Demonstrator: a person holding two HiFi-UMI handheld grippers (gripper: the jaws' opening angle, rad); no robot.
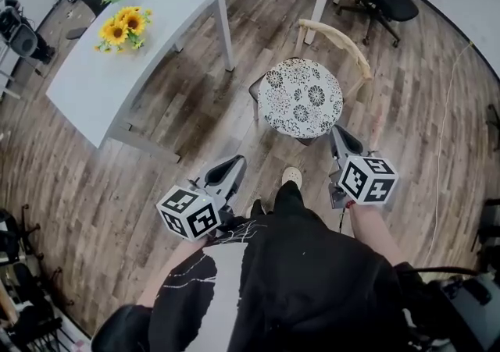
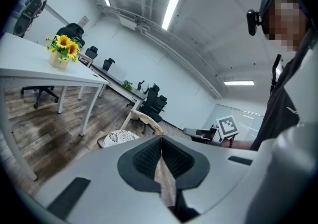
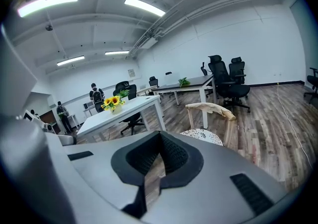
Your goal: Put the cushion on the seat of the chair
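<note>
Sitting on chair (image 1: 336, 37) seat: floral cushion (image 1: 301, 98) | left claw (image 1: 234, 163), right claw (image 1: 337, 134) both clenched, empty | risk: a nudge may slide it off.

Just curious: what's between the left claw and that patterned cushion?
Only bare wooden floor, shown in the head view, separates the left claw from the cushion.

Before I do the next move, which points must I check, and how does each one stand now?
1. Cushion lies on the seat of the chair: ok.
2. Cushion lies flat and covers the seat: ok.
3. Left gripper holds nothing, jaws together: ok.
4. Right gripper holds nothing, jaws together: ok.
5. Both grippers are apart from the chair and the cushion: ok.
6. Cushion is fixed so that it will not slide: cannot tell.
</note>
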